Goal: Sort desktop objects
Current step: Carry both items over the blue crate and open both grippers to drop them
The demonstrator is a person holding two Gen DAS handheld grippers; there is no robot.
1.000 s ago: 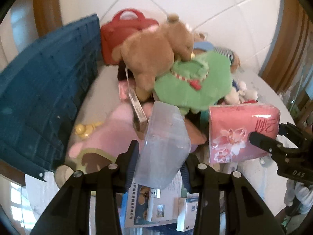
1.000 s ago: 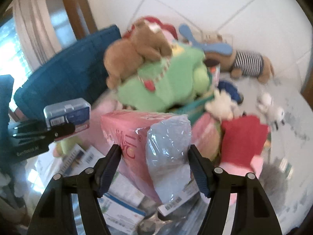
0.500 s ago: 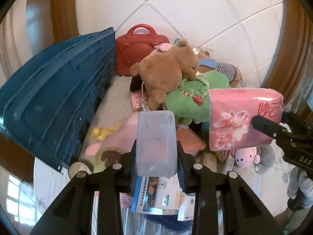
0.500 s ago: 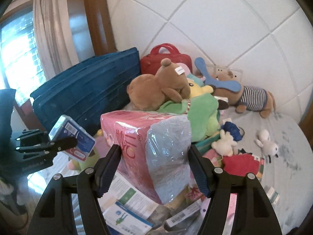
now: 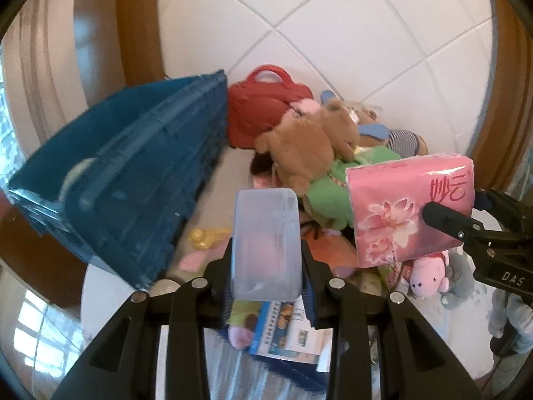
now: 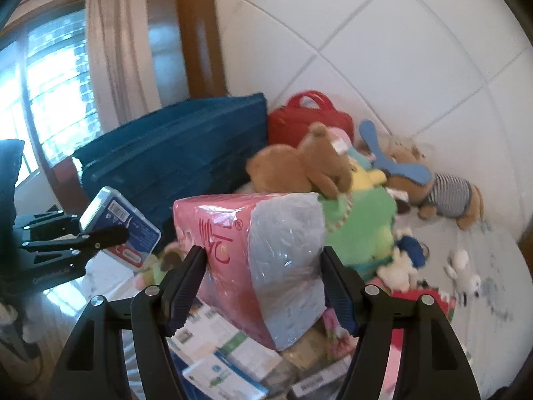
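Observation:
My left gripper [image 5: 266, 260] is shut on a clear plastic card box [image 5: 266, 243] and holds it in the air above the clutter; it also shows in the right wrist view [image 6: 120, 230]. My right gripper [image 6: 263, 276] is shut on a pink tissue pack [image 6: 253, 260], raised over the pile; it shows in the left wrist view [image 5: 413, 213] too. A blue crate [image 5: 133, 183] stands at the left, its open top tilted into view. A brown teddy bear [image 5: 309, 146] lies on a green plush toy [image 5: 336, 193].
A red bag [image 5: 266, 113] stands against the white tiled wall. A striped-shirt plush dog [image 6: 443, 193], small white plush toys [image 6: 463, 266], a pink plush [image 5: 429, 276], booklets and boxes [image 6: 226, 350] litter the table. A wooden frame and window lie at left.
Both grippers have risen and drawn back with their loads. The crate's open top has come into view, and the toy pile now sits farther off and lower.

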